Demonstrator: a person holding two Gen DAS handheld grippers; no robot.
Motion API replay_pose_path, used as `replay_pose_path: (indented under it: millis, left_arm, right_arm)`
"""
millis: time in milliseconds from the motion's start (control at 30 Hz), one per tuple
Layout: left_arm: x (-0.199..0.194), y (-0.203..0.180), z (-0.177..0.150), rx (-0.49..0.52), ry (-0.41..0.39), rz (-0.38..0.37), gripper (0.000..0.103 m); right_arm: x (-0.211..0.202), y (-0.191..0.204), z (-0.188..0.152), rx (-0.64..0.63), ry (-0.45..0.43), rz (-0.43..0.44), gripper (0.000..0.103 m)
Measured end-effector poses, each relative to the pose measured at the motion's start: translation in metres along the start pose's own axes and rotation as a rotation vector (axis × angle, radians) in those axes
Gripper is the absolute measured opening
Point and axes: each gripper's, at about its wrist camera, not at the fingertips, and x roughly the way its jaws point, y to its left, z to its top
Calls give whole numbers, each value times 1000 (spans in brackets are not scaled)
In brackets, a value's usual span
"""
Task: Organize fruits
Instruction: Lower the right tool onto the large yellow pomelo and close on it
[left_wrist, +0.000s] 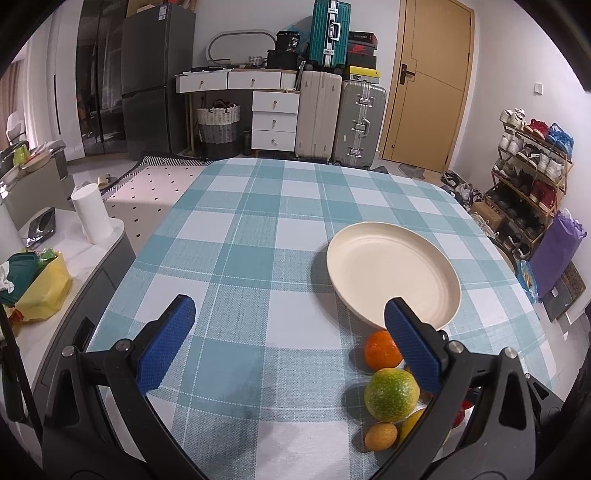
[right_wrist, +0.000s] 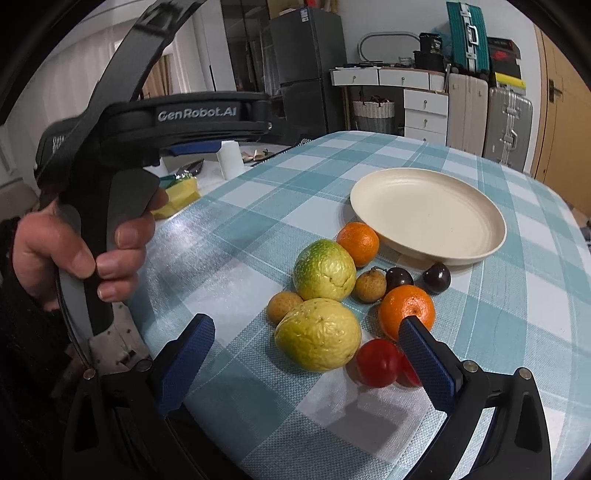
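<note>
A cream plate (right_wrist: 428, 212) stands empty on the checked tablecloth, also in the left wrist view (left_wrist: 393, 271). Before it lies a cluster of fruit: two guavas (right_wrist: 318, 339) (right_wrist: 324, 270), two oranges (right_wrist: 358, 238) (right_wrist: 406, 310), two brown longans (right_wrist: 283, 306) (right_wrist: 370, 285), two dark plums (right_wrist: 436, 277), red tomatoes (right_wrist: 377, 362). My right gripper (right_wrist: 304, 360) is open above the near guava. My left gripper (left_wrist: 288, 343) is open over bare cloth, left of the fruit: orange (left_wrist: 382, 350), green guava (left_wrist: 391, 395), longan (left_wrist: 380, 436).
The left gripper's handle and the hand (right_wrist: 96, 236) holding it fill the left of the right wrist view. A side counter with a white cup (left_wrist: 92, 214) and yellow bag (left_wrist: 44, 291) lies left of the table. Suitcases, drawers and a shoe rack stand beyond.
</note>
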Motion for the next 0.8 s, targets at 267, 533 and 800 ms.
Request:
replay_pose_path:
  millis: [267, 533, 800]
  left_arm:
    - [2, 4, -2, -2, 3, 16, 102]
    - [-3, -1, -4, 43, -34, 43, 102]
    - [0, 1, -7, 37, -14, 41, 102]
  right_arm:
    - [10, 6, -1, -53, 42, -65, 82]
    - [19, 14, -3, -101, 89, -118, 58]
    - [19, 11, -2, -86, 76, -120, 56]
